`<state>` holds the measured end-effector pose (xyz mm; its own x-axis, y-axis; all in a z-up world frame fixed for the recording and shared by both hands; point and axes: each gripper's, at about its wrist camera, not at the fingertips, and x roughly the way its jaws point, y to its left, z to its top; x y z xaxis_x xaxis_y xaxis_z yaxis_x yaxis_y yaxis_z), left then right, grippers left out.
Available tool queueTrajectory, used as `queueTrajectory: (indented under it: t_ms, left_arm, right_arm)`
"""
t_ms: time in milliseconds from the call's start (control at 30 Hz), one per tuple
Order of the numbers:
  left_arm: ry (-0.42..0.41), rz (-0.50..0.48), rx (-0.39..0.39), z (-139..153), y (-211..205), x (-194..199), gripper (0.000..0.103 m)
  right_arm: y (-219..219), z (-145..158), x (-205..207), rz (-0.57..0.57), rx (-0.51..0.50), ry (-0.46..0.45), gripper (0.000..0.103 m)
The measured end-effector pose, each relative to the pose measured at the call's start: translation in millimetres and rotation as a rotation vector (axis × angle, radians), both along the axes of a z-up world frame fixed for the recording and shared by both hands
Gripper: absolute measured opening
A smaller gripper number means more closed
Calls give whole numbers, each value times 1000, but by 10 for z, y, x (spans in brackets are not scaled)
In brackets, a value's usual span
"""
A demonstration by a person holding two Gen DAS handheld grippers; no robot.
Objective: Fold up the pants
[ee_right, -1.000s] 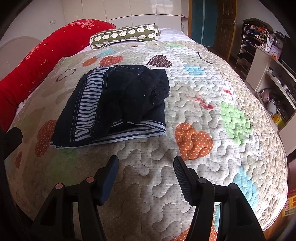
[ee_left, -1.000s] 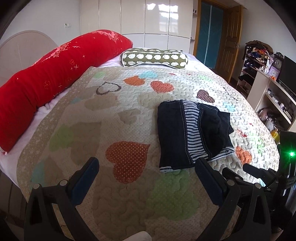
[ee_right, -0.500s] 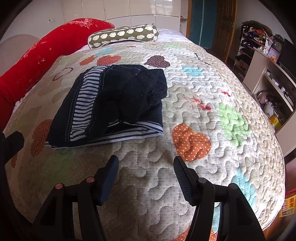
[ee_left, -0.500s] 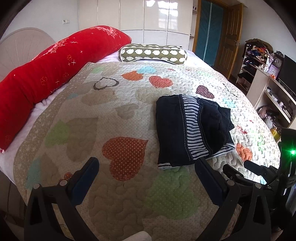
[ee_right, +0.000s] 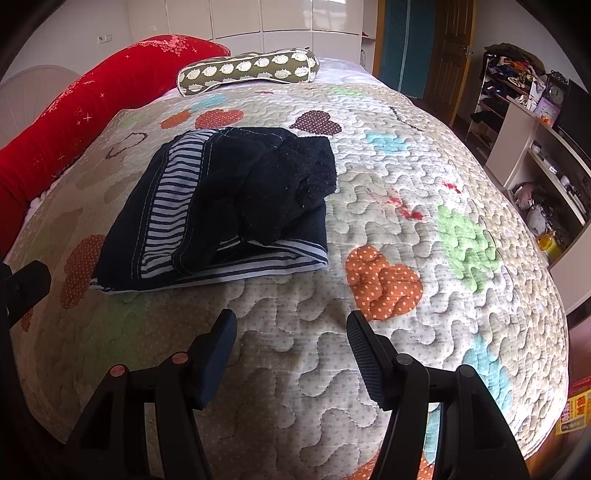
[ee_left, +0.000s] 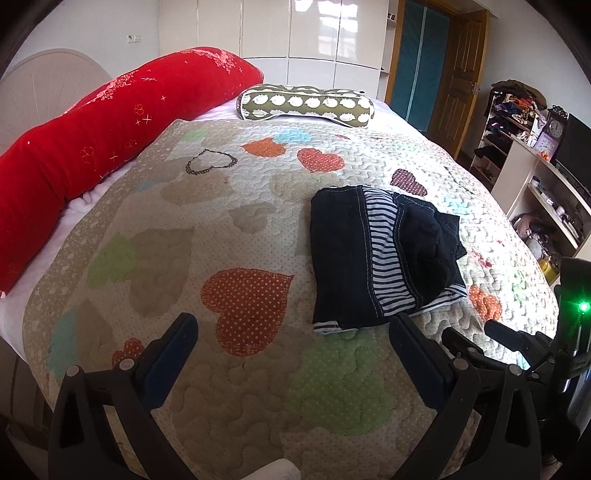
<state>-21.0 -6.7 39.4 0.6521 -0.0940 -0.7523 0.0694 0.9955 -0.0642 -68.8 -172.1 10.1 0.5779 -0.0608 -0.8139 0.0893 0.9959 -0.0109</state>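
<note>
Dark navy pants (ee_left: 380,254) with a blue-and-white striped lining lie folded into a compact bundle on the quilted heart-pattern bedspread (ee_left: 229,236). In the right wrist view the same pants (ee_right: 221,206) sit just beyond my fingers, left of centre. My left gripper (ee_left: 291,325) hovers open above the quilt, short of the bundle's near edge, nothing between its fingers. My right gripper (ee_right: 291,325) is also open and empty over bare quilt, and its body shows at the right of the left wrist view.
A long red bolster (ee_left: 92,147) runs along the bed's left side, and an olive patterned pillow (ee_left: 306,103) lies at the head. White wardrobes (ee_left: 295,33) stand behind. Shelves and a desk with clutter (ee_left: 535,155) stand right of the bed, beside a wooden door (ee_left: 458,66).
The left wrist view has tilted up slightly, so the bed sits a little lower in frame. The pants and both grippers' openings look unchanged.
</note>
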Motion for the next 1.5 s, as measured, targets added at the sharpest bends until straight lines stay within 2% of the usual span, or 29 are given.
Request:
queueTrajectory:
  t_ms: [933,1500]
  left_arm:
    - [22,-10,1,-53,-23,-3,103]
    - [63,-3,-33,-150,4,34,103]
  right_arm:
    - [18,-35,-18,-1,-1,4,67]
    - [44,-42,-11,0,-14,4,67]
